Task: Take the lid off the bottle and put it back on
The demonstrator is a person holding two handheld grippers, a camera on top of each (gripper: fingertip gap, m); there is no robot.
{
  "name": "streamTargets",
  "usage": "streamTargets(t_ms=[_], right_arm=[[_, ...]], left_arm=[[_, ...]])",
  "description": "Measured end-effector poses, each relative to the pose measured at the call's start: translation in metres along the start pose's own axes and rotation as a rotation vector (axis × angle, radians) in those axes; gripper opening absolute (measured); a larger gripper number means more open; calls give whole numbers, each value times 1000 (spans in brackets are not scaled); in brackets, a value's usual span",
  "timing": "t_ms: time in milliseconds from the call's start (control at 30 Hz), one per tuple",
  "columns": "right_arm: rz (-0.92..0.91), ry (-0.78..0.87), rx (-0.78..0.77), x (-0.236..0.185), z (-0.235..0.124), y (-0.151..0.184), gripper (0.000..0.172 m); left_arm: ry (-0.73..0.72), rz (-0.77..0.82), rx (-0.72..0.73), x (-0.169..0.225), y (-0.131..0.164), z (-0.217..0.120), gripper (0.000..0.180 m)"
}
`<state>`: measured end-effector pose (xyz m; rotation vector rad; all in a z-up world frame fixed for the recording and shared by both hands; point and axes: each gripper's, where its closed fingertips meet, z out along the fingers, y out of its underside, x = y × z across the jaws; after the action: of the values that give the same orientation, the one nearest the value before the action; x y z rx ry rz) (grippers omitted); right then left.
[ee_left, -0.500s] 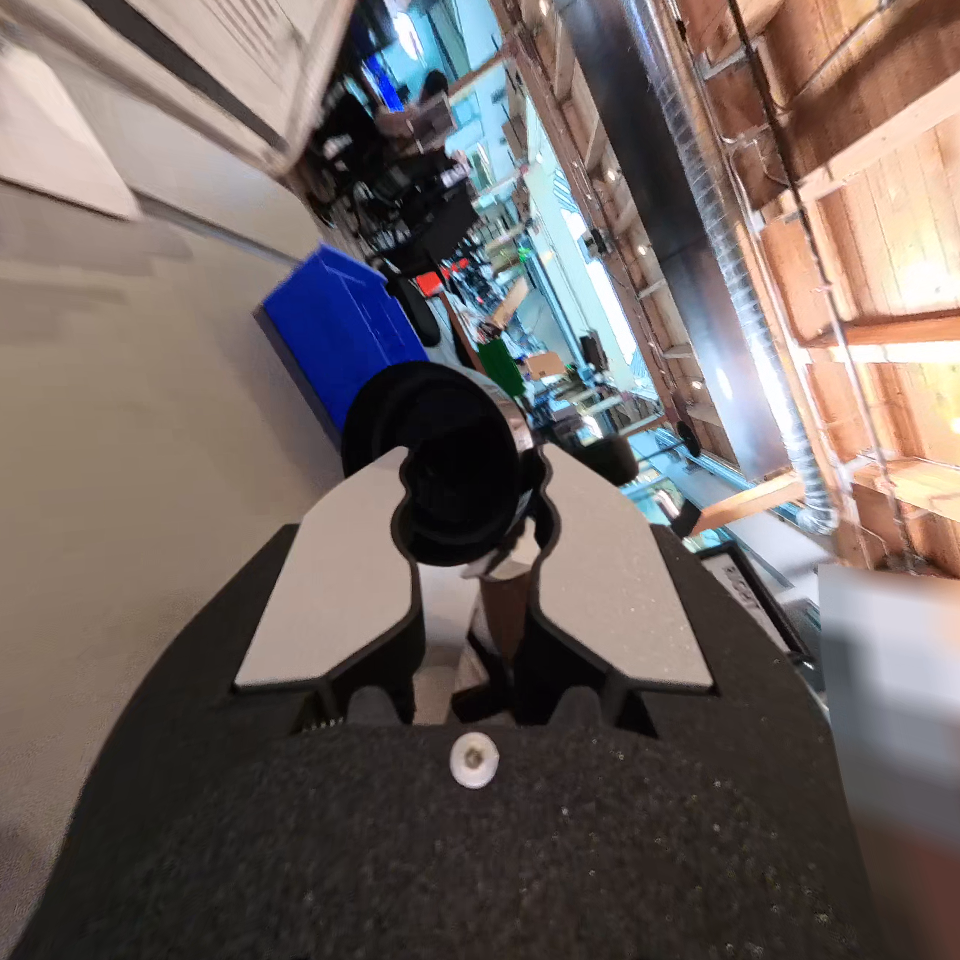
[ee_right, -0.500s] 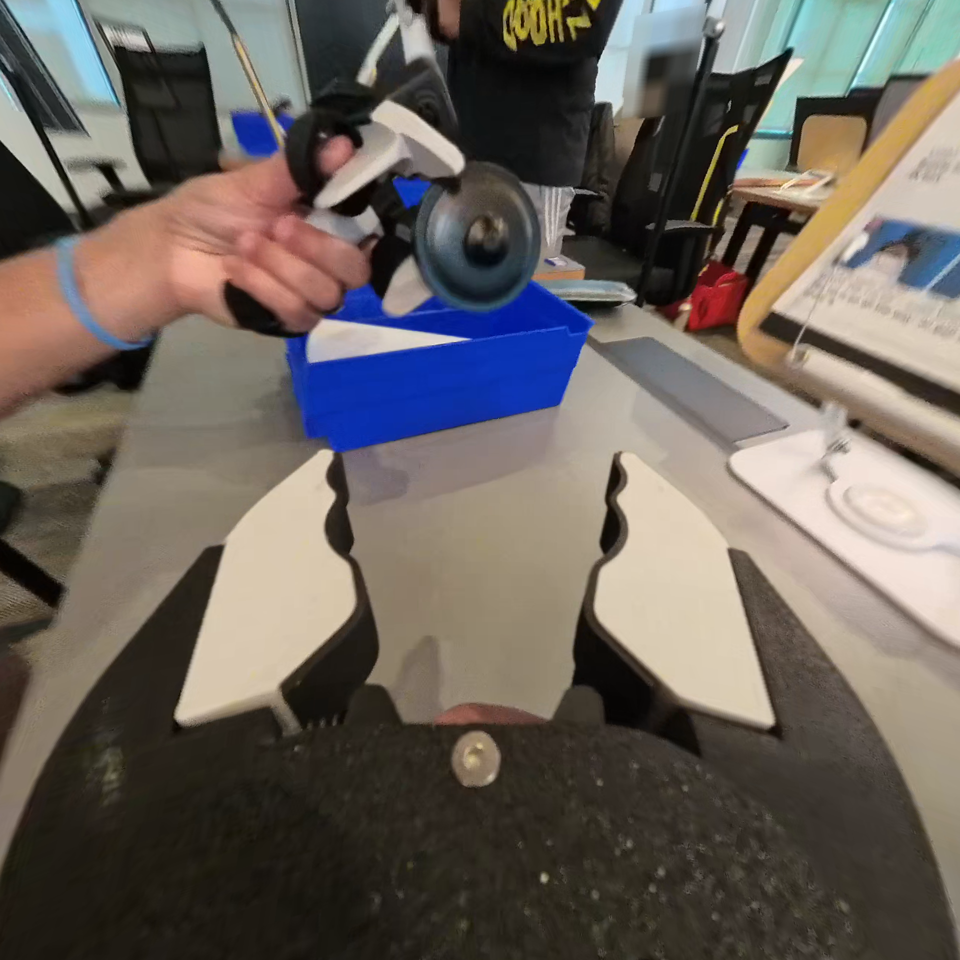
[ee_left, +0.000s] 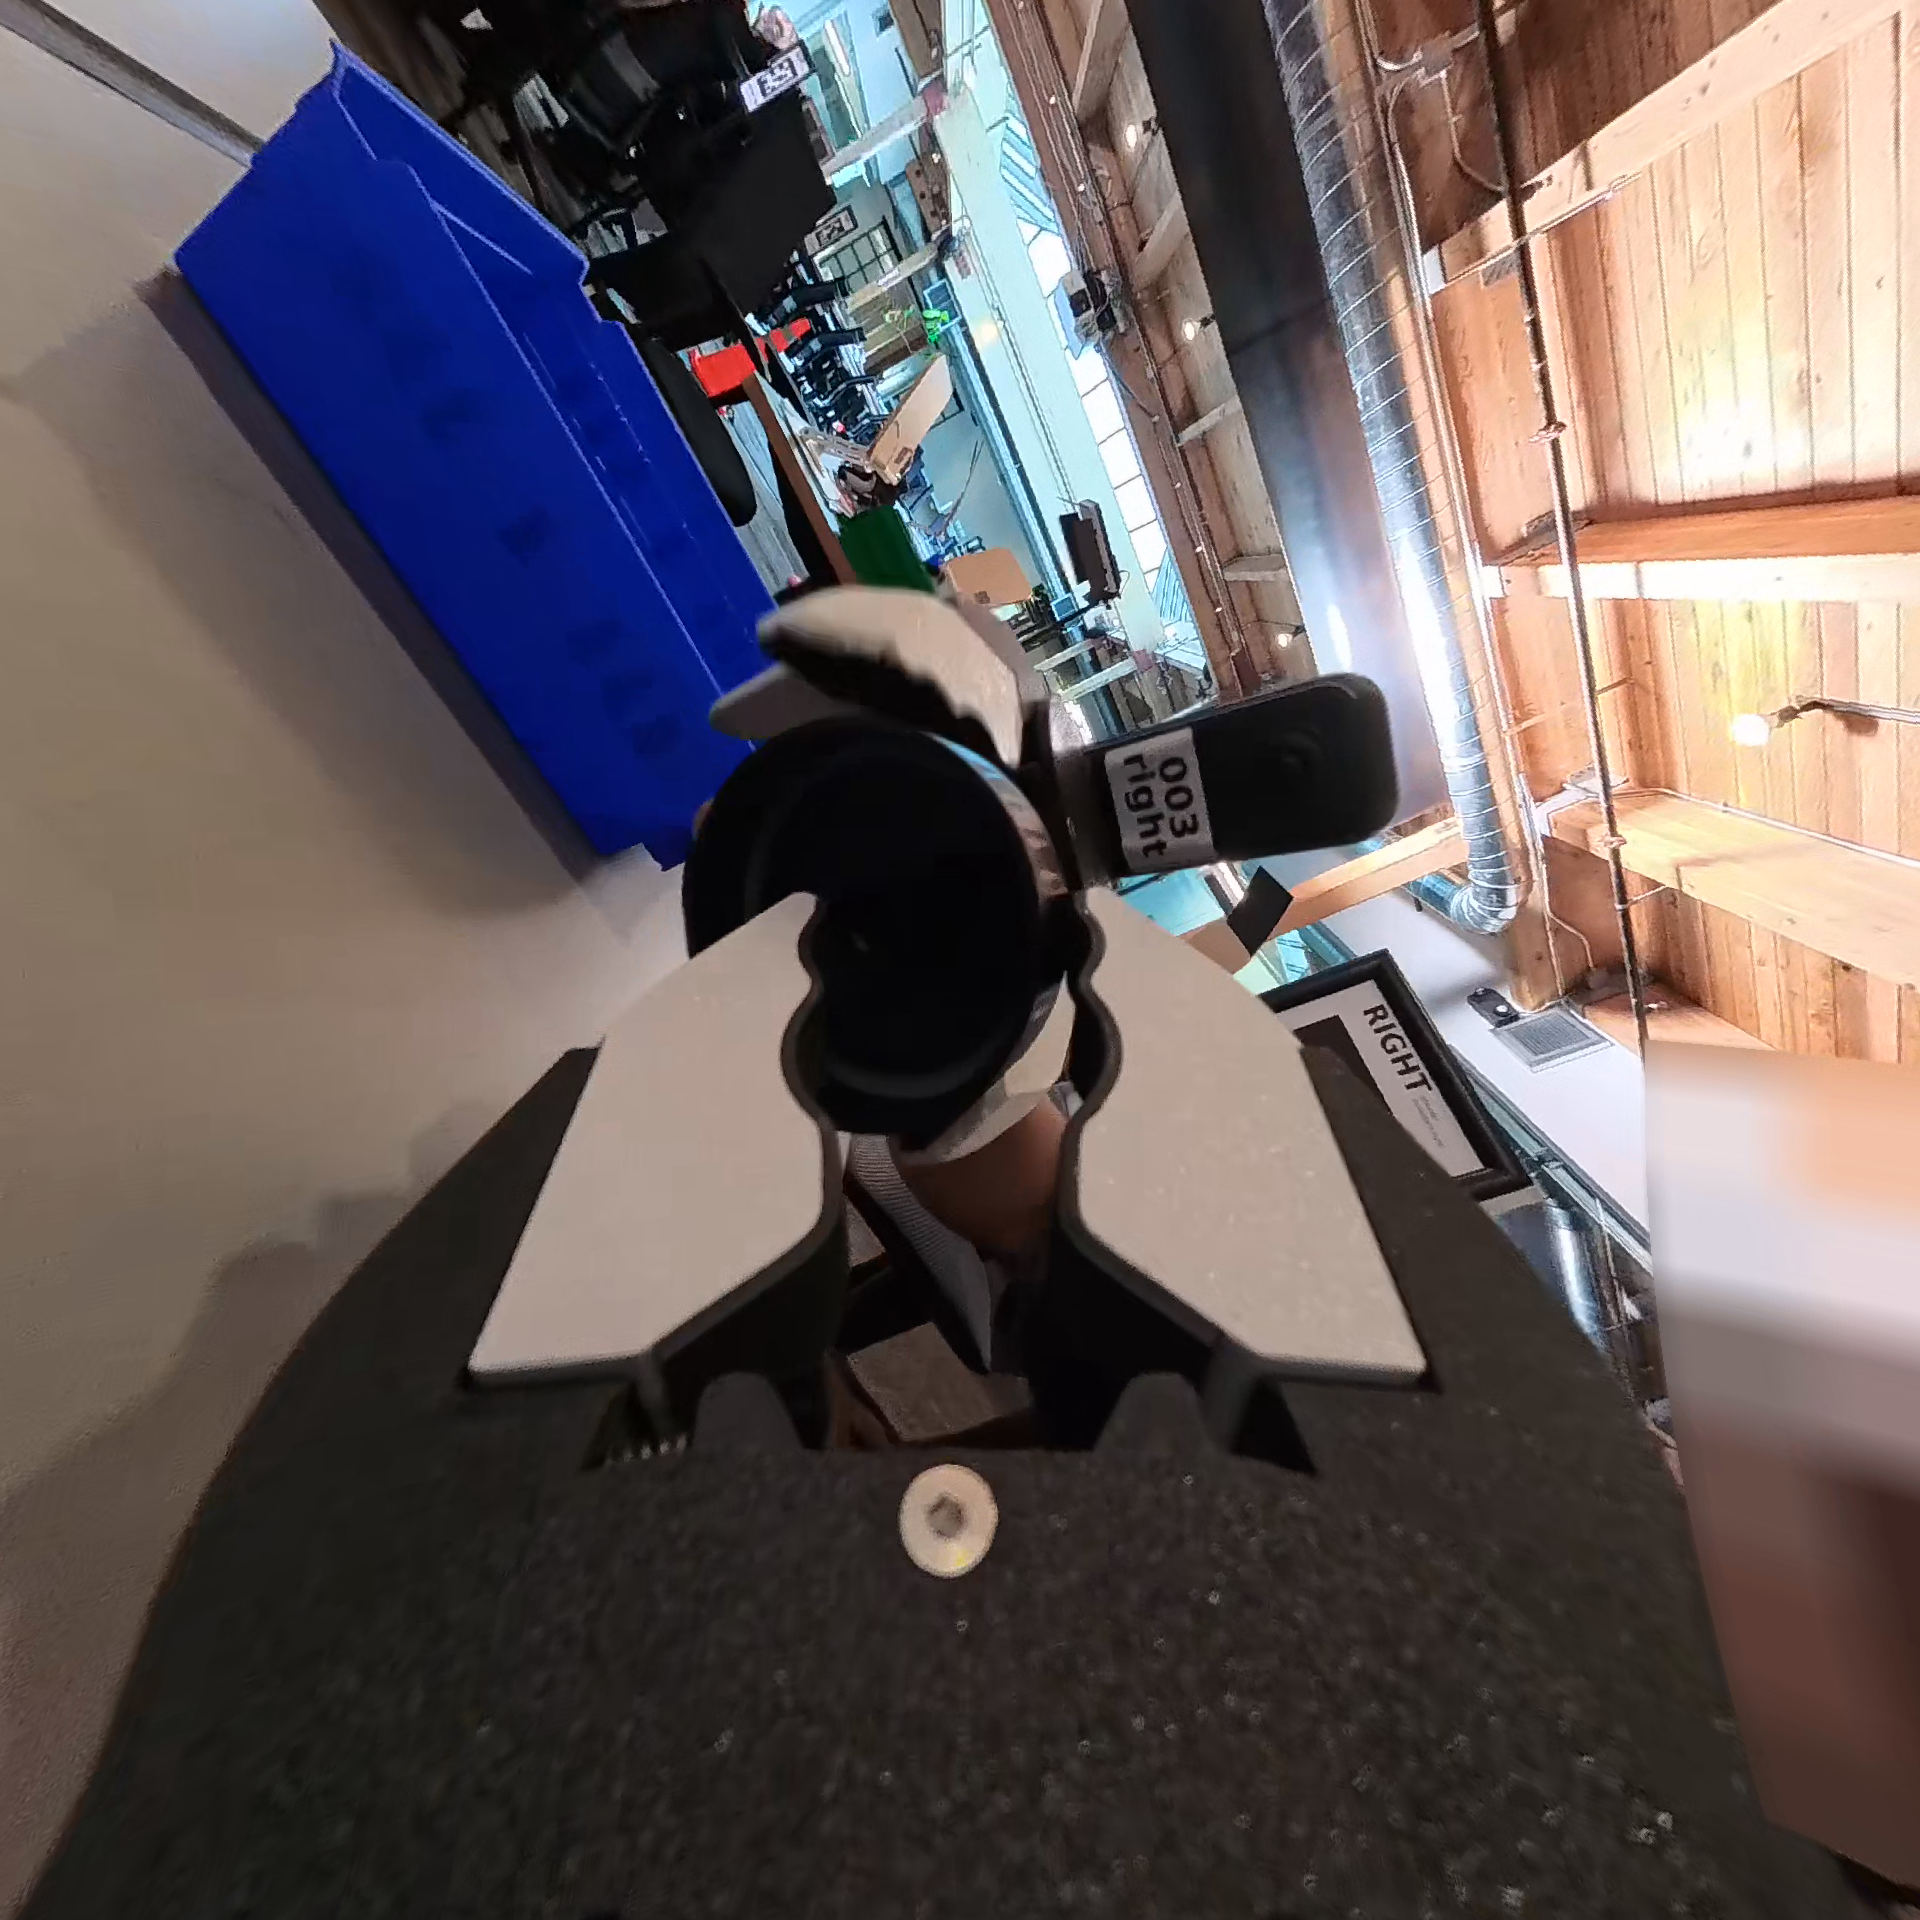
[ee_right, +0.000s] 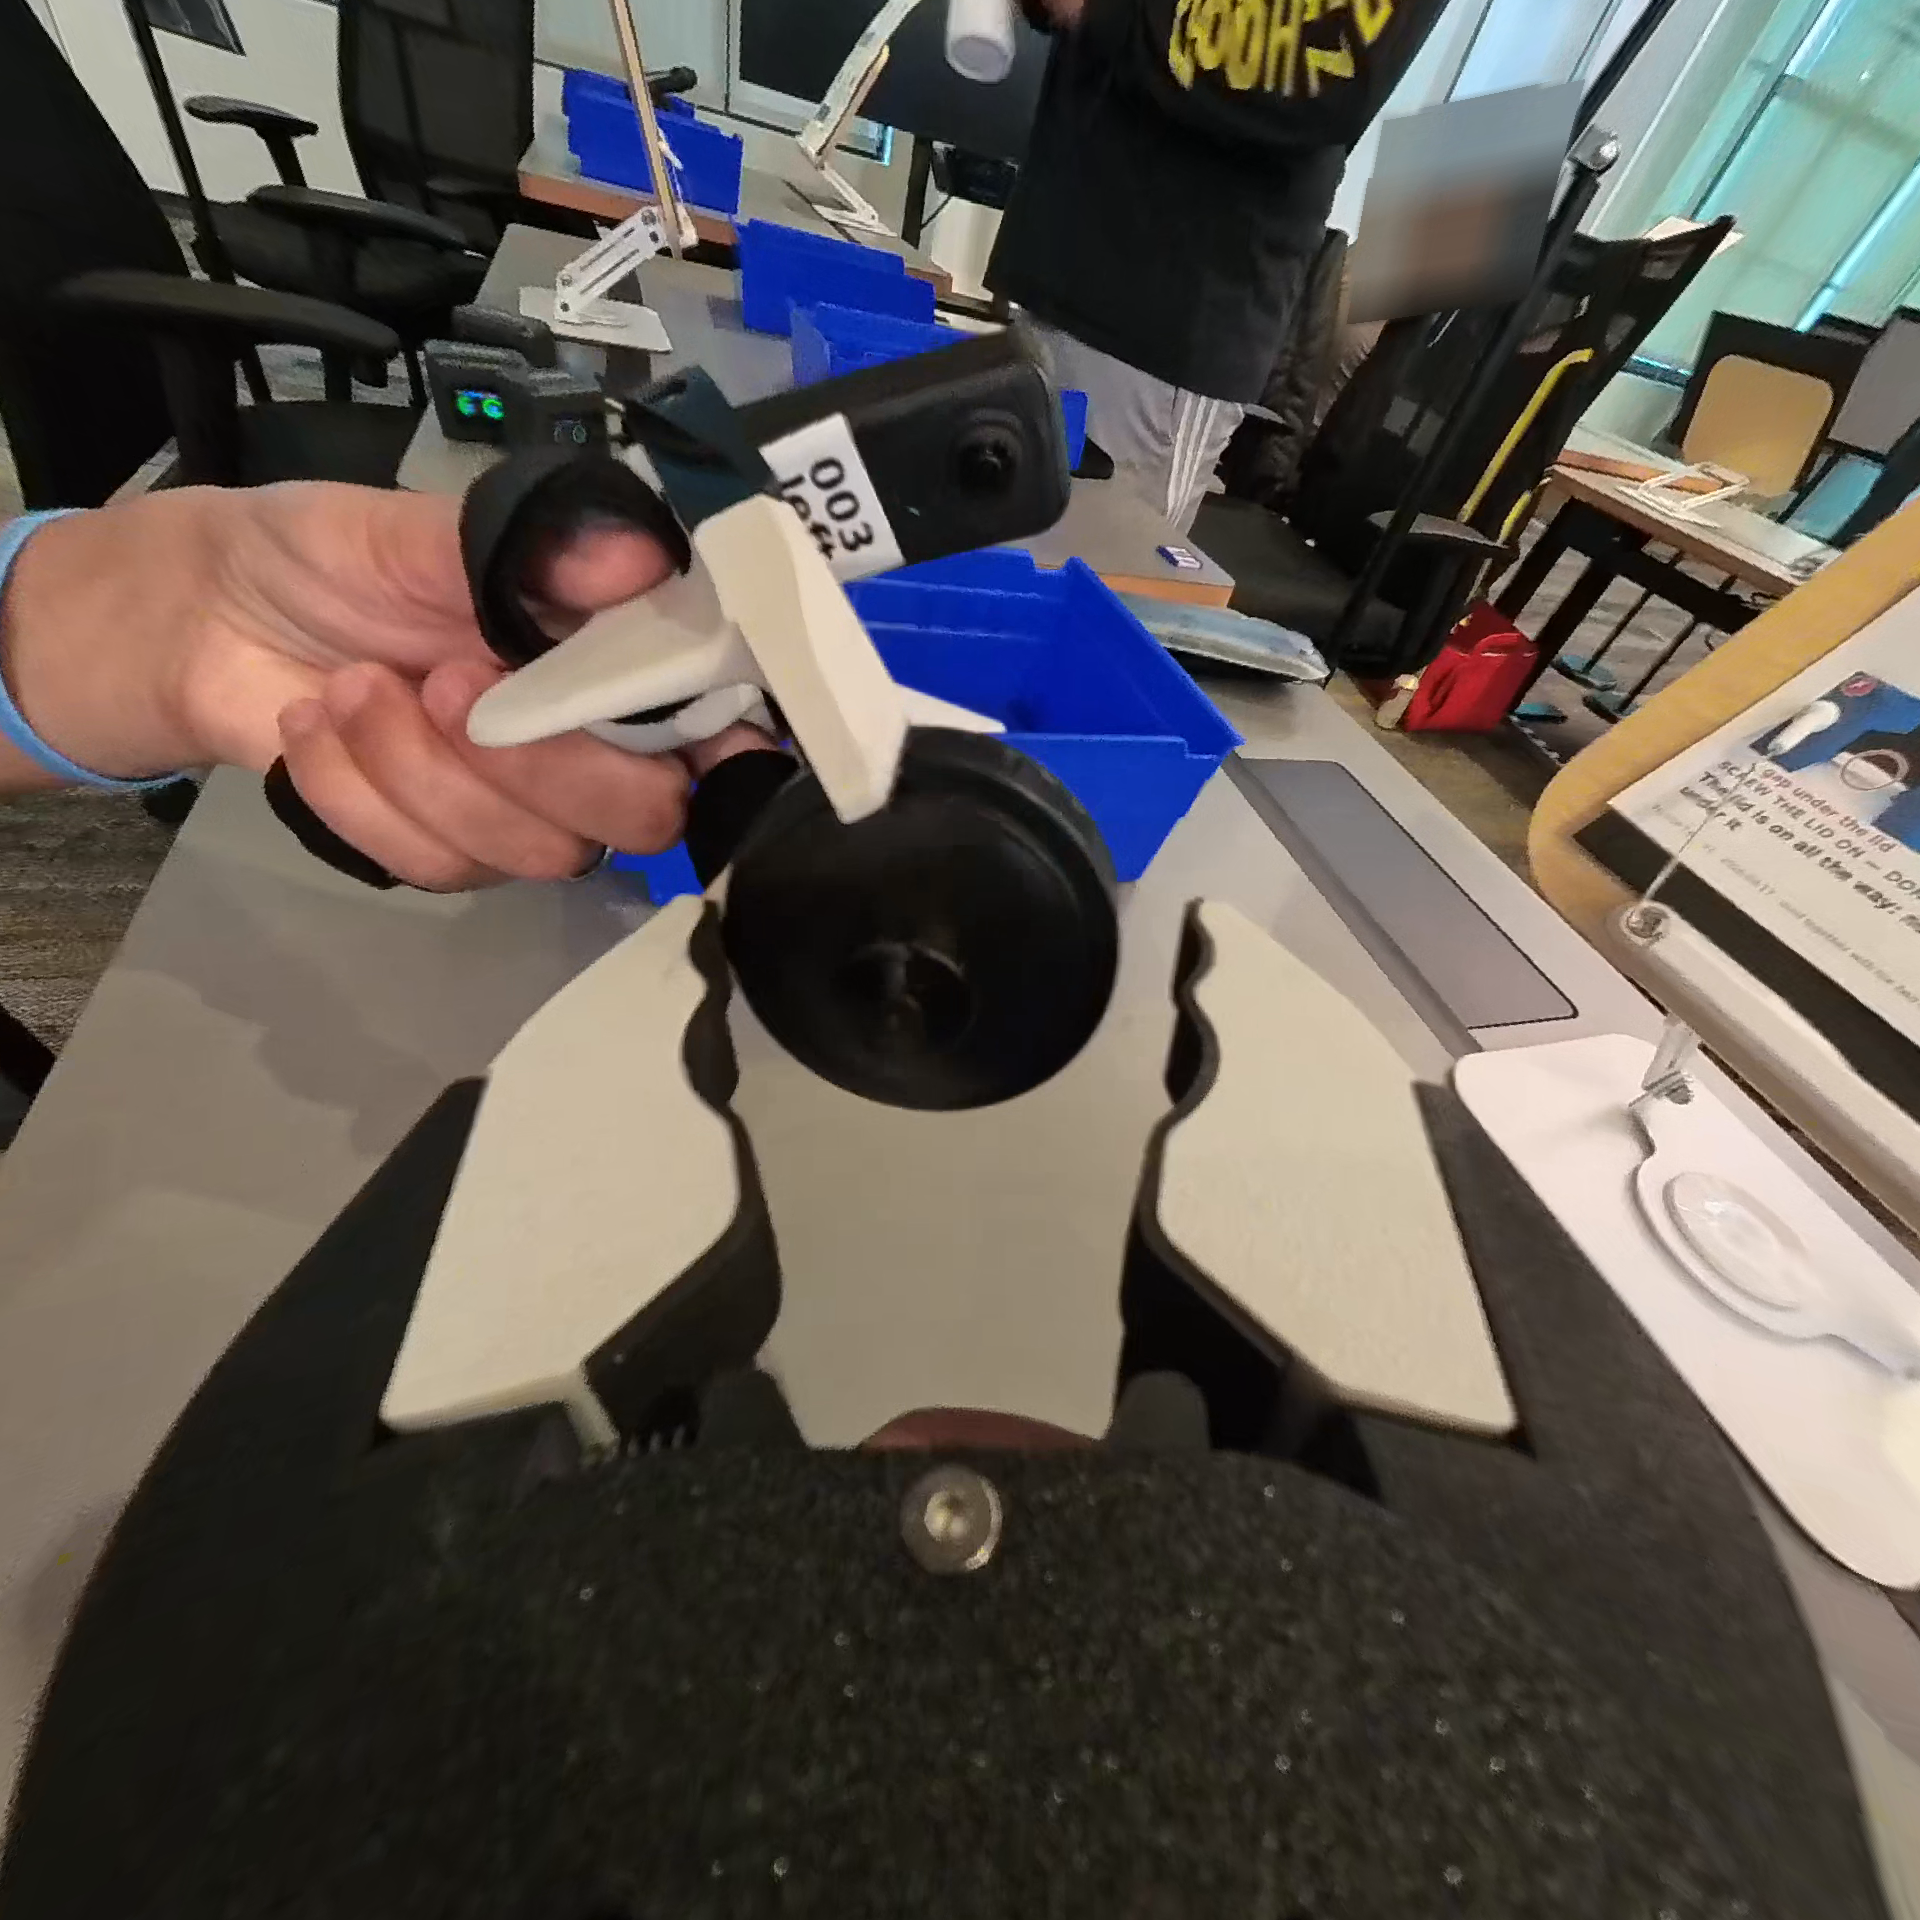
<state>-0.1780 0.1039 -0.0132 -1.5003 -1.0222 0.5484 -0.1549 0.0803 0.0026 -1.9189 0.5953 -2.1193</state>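
Left wrist view, bottle: the left gripper point(ee_left: 940, 997) has its jaws clamped on a dark cylindrical bottle with a broad black round lid point(ee_left: 873, 883); both pale fingers point(ee_left: 686, 1132) press on the bottle's body; the lid end points away from the camera, held in the air above the grey worktop point(ee_left: 208, 727)
Left wrist view, other gripper: the right gripper point(ee_left: 883, 675) shows beyond the lid, its pale fingertips at the lid's far edge; whether they touch the lid cannot be told here; its black camera block with a white sticker point(ee_left: 1236, 790) juts to the side
Left wrist view, surroundings: the view is rolled sideways; a blue plastic bin point(ee_left: 468, 436) stands on the worktop; a wooden plank ceiling with a silver duct point(ee_left: 1403, 520) fills the other side
Right wrist view, lid: only this view shows the lid's flat face point(ee_right: 920, 956), turned toward the camera and lying between the right gripper's point(ee_right: 951, 987) spread jaws; the left-hand finger is at the lid's rim; the other finger point(ee_right: 1320, 1143) stands clear of it
Right wrist view, hand: a bare hand point(ee_right: 343, 675) with a blue wristband point(ee_right: 21, 665) reaches in from the side; it grips the left gripper's handle, and one pale finger lies across the lid's upper rim
Right wrist view, surroundings: the blue bin sits just behind the lid; a white stand with an instruction card point(ee_right: 1766, 810) stands at the worktop's edge; a person in a dark top point(ee_right: 1195, 187) stands beyond
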Motion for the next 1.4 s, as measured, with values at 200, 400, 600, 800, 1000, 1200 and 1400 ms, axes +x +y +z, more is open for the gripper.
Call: streamTargets(t_ms=[200,400,600,800,1000,1200,1400], right_arm=[[-11,10,-3,-2,-7,2,72],[16,33,25,-3,-19,2,71],[67,34,35,3,-27,13,71],[205,-92,144,2,-57,-4,72],[653,-445,402,2,-98,-26,71],[779,-506,390,-15,-97,5,72],[646,-287,266,-31,-89,54,72]], left_arm=[[15,-11,7,2,2,7,41],[-40,89,-16,3,13,11,38],[-133,115,34,1,16,19,19],[-131,199,111,16,6,3,44],[-259,429,51,8,29,-26,54],[-595,637,-10,-27,80,-86,66],[-941,686,-100,-32,77,-148,76]])
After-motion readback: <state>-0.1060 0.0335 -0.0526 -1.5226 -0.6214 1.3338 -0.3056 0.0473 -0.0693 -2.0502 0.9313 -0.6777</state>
